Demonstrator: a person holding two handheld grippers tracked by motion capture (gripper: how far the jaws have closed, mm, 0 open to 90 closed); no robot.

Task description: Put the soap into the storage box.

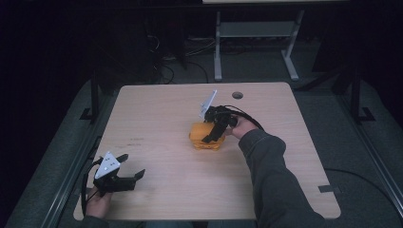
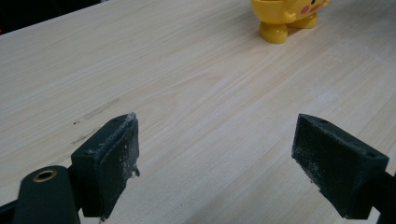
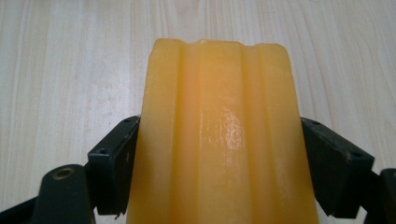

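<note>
A glossy yellow toy figure [image 1: 202, 141] stands near the middle of the wooden table [image 1: 157, 114]. In the left gripper view the yellow toy [image 2: 286, 17] shows its feet and a pink cheek at the far top. My right gripper [image 1: 214, 133] comes down on it from the right, held by a hand in a grey sleeve. In the right gripper view the black jaws press against both sides of the ribbed yellow toy [image 3: 219, 116], so the right gripper [image 3: 219, 158] is shut on it. My left gripper [image 1: 133, 165] rests open near the front left corner, with bare wood between its pads [image 2: 112, 163].
A round cable hole [image 1: 237, 95] sits near the table's far edge. A dark tape patch [image 1: 328, 188] marks the front right edge. Beyond the table are a white desk frame [image 1: 217, 47] and cables on the dark floor.
</note>
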